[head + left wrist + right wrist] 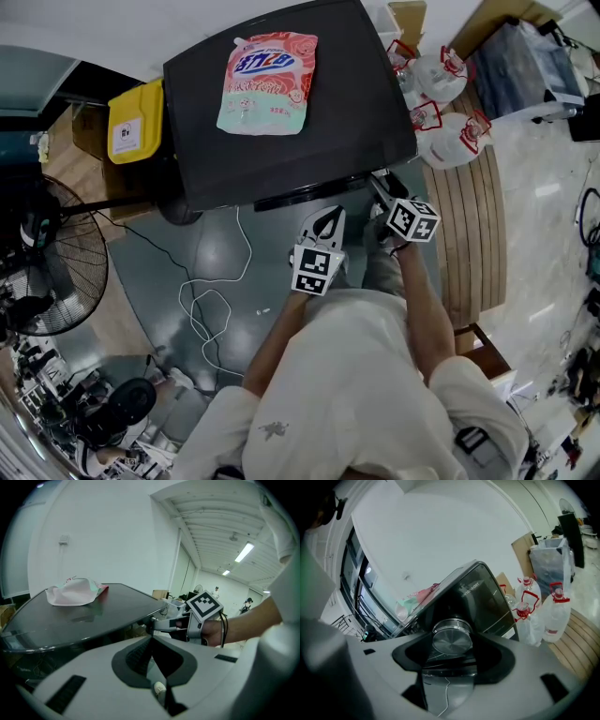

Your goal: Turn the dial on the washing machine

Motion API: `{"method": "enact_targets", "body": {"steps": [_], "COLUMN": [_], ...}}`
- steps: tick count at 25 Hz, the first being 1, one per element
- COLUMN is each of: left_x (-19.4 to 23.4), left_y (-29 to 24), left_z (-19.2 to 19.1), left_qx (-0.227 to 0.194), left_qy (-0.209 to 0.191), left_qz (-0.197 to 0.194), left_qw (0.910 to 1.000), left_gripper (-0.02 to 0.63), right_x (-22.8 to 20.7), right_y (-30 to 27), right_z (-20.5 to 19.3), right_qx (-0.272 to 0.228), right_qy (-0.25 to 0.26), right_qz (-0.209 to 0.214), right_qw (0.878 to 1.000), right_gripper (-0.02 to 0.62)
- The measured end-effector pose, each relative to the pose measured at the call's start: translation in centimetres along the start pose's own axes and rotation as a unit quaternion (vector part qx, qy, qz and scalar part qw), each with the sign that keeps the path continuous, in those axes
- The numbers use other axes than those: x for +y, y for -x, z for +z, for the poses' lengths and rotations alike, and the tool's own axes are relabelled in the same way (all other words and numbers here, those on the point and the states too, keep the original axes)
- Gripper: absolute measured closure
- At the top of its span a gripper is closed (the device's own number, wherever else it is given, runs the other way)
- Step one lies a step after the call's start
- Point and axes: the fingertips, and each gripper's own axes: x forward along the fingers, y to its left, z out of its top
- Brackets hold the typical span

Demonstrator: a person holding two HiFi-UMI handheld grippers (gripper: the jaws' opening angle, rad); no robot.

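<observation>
The black washing machine (309, 122) stands in front of me, its lid seen from above. In the right gripper view its round silver dial (451, 637) sits on the front panel, squarely between the jaws. My right gripper (377, 180) reaches under the machine's front right edge and is shut on the dial, a dark pad on each side of it. My left gripper (328, 217) hangs just below the front edge, left of the right one. Its jaws are shut and hold nothing. The left gripper view shows the right gripper (161, 624) against the machine's front.
A pink and green detergent bag (269, 80) lies on the lid. A yellow bin (134, 120) stands to the machine's left, a floor fan (42, 258) further left. Water jugs (441, 80) and a slatted wooden platform (469, 234) are at the right. A white cable (211, 300) lies on the floor.
</observation>
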Motion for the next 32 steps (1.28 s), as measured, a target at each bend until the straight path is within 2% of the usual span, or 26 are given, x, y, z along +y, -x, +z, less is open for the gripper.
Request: {"method": "enact_targets", "body": {"steps": [15,32], "left_x": [0.06,-0.04], "left_y": [-0.25,-0.17], "left_z": [-0.11,-0.07], "left_qx": [0.000,-0.001], "left_qy": [0.000,-0.001], "left_qz": [-0.001,-0.002], "left_qw": [1.0000,1.0000], "left_gripper": [0.594,0.594], "right_x": [-0.24,-0.59], "right_y": [-0.25,-0.13], "right_z": [-0.20,-0.30], "right_qx": [-0.005,-0.009], "right_qy": [-0.072,-0.065], "right_qz": [0.029,0.014], "right_qw": [0.997,0.998], "right_gripper": [0.319,0.301]}}
